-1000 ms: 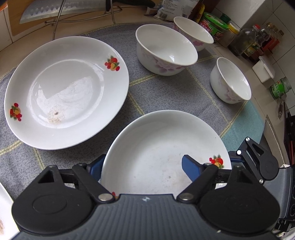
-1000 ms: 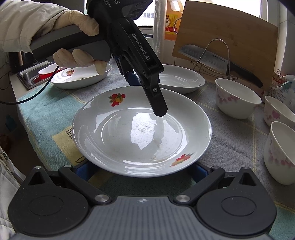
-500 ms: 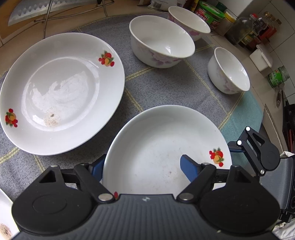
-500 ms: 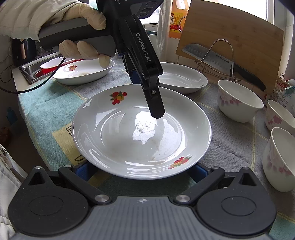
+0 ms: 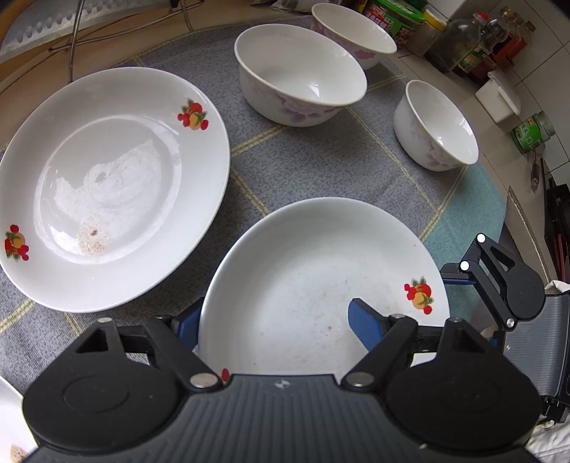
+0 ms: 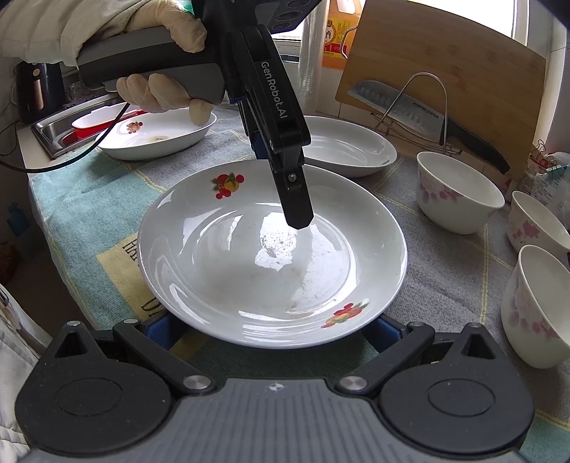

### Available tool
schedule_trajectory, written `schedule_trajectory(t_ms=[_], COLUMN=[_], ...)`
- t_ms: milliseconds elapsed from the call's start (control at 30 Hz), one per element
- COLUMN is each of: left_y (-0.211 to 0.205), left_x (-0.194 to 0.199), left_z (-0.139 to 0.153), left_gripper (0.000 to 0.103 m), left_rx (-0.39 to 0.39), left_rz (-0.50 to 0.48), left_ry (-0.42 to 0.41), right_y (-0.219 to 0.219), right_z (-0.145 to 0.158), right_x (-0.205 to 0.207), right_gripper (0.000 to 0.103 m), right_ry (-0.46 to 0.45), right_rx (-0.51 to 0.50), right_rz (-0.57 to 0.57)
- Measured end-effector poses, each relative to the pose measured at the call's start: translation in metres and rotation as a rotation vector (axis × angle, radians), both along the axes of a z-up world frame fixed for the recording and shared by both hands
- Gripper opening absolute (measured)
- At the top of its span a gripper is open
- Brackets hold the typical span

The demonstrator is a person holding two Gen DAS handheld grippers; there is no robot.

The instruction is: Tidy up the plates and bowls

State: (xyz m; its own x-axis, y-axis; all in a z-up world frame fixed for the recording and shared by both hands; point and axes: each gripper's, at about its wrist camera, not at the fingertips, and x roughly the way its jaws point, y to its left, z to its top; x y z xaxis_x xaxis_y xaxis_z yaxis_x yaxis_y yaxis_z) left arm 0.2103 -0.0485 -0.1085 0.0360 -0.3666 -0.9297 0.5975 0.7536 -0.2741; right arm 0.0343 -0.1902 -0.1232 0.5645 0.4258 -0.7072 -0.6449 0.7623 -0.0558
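A white plate with fruit decals (image 5: 302, 285) (image 6: 249, 270) lies on the grey cloth (image 5: 306, 160) directly in front of both cameras. My left gripper (image 5: 270, 310) (image 6: 281, 185) is shut on its rim, one blue finger inside the plate and the other outside. At the opposite rim, my right gripper (image 6: 272, 331) stands open, its blue fingers (image 6: 164, 331) tucked low beneath the plate's edge. A second plate (image 5: 117, 185) (image 6: 349, 149) sits beyond it, and a third (image 6: 156, 139) lies near the sink. White bowls with pink flowers (image 5: 299, 74) (image 5: 352, 32) (image 5: 434, 121) stand to the side.
A wooden cutting board (image 6: 445, 64) leans at the back behind a knife (image 6: 409, 103) on a wire stand. Bottles and jars (image 5: 463, 42) crowd the counter past the bowls. A steel sink (image 6: 50, 131) lies beyond the cloth's left end. A gloved hand (image 6: 167, 89) holds the left gripper.
The left gripper's jaws drew together onto the near plate's rim, and the gripper tipped a little so its inner finger reaches further into the plate. The right gripper kept still.
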Motion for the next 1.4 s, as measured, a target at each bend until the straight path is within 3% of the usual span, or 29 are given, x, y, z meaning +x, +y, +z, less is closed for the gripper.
schedule_trajectory(t_ms=[1000, 1400], left_y=[0.011, 0.033], left_x=[-0.014, -0.018], left_z=[0.018, 0.031], left_gripper=[0.082, 0.082], left_rx=[-0.025, -0.037], left_rz=[0.021, 0.065], left_ry=[-0.021, -0.051], right_y=[0.000, 0.015], right_z=[0.014, 0.027], right_x=[0.002, 0.005], right_gripper=[0.103, 0.103], right_ry=[0.042, 0.027], right_rx=[-0.012, -0.015], right_rz=[0.013, 0.057])
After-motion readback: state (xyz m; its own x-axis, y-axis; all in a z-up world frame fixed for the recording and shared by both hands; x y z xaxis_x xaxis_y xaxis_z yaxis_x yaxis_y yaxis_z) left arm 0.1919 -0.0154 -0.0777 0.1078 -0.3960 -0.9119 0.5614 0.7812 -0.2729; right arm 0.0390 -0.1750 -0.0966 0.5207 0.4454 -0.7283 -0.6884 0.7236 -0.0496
